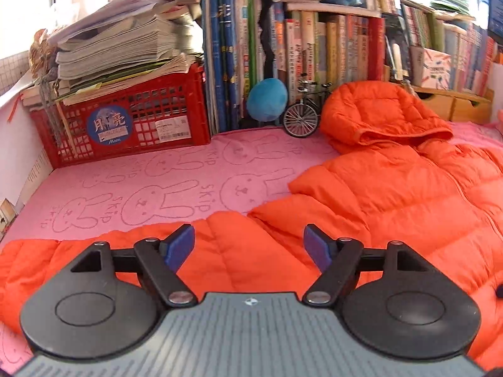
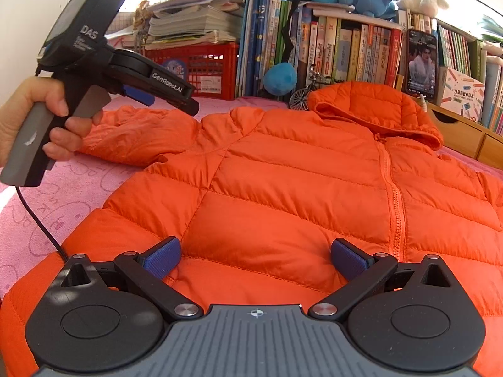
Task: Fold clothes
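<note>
My left tool (image 1: 249,245) and right tool (image 2: 255,257) both hover with jaws apart and hold nothing, above the orange quilted hooded puffer jacket (image 2: 298,182), which lies front up and zipped on the pink rabbit-print towel (image 1: 151,188), its sleeve (image 1: 125,251) under my left tool.

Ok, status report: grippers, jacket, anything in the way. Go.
Left gripper open, over the sleeve. Right gripper open, over the orange hooded puffer jacket, which lies flat, zipped, unfolded. Toy bicycle next to the hood.
</note>
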